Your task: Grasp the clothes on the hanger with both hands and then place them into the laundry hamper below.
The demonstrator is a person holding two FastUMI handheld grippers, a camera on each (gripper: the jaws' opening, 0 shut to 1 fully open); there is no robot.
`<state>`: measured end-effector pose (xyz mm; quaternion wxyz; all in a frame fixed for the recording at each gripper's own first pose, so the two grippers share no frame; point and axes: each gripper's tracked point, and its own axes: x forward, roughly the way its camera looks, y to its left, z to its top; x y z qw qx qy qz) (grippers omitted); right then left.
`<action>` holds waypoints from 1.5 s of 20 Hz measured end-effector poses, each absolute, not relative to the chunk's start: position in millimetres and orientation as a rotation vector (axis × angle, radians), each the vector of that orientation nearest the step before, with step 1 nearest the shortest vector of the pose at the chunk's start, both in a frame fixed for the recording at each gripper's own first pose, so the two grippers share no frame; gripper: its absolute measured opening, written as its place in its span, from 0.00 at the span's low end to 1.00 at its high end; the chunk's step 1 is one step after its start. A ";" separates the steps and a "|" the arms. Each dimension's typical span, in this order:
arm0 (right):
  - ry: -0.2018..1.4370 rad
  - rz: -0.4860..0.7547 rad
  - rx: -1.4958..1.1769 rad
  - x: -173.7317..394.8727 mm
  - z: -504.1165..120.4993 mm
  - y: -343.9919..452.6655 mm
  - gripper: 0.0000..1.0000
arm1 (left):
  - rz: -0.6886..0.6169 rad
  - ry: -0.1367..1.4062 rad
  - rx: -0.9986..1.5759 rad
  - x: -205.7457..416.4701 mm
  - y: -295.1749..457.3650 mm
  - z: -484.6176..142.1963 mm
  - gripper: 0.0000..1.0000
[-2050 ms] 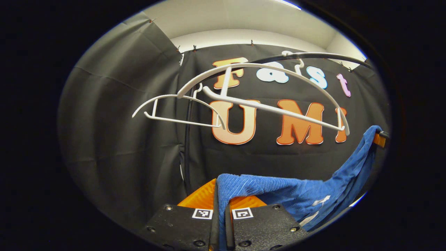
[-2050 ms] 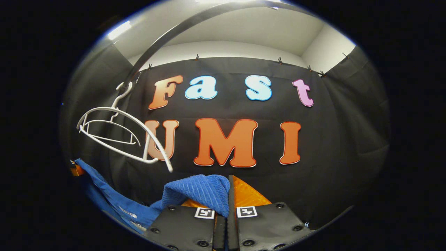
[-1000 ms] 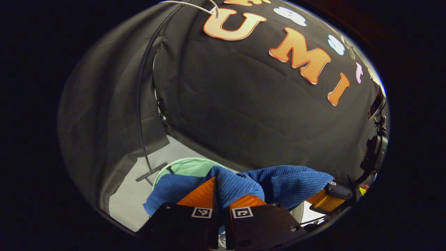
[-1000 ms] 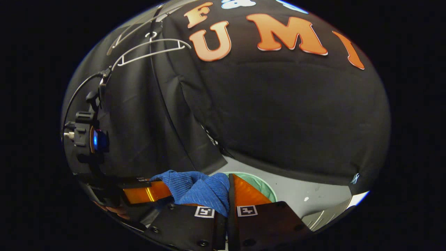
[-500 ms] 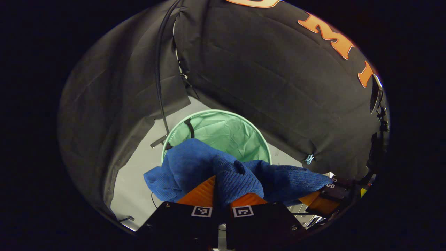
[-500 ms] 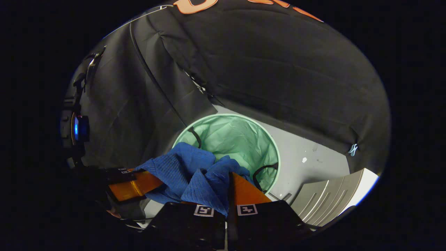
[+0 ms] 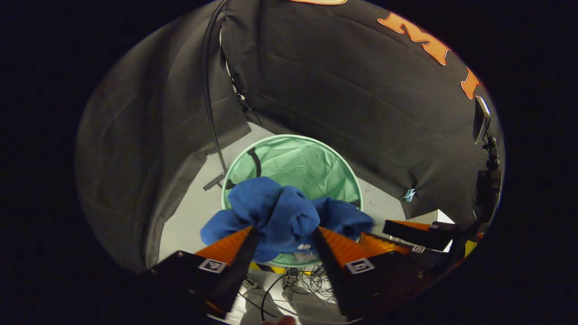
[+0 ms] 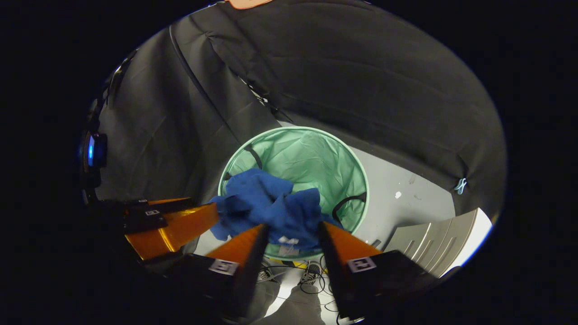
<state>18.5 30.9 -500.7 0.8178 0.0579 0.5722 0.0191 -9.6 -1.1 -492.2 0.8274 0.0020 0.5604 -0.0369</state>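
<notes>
Grey floor [image 8: 406,203] lies bare right of the green laundry hamper [image 8: 316,162] at frame centre. Left tongs [image 7: 282,239] and right tongs [image 8: 291,232] both gape apart, the blue clothes [image 8: 271,205] bunched across the hamper's near rim.

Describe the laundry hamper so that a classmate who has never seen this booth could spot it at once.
Start at the black cloth wall and drop to the pale floor at its foot. There stands the laundry hamper, round and open-topped, mint green, with a blue garment bunched over its near rim.
</notes>
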 end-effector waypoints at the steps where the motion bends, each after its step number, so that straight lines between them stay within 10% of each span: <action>1: 1.216 0.033 0.125 13.2 -501.9 30.4 0.76 | -0.071 1.187 0.003 -8.2 -0.3 -492.9 0.85; 3: 1.219 0.020 0.141 2.7 -500.2 29.0 0.98 | -0.075 1.172 -0.021 -12.5 -2.9 -484.7 0.96; 20: 0.560 -0.110 0.133 41.0 -230.6 66.6 0.98 | -0.212 0.550 -0.018 43.4 16.2 -236.8 0.96; 30: 0.269 -0.105 0.043 -38.1 -54.0 19.9 0.98 | -0.108 0.238 -0.069 3.0 20.6 -75.9 0.93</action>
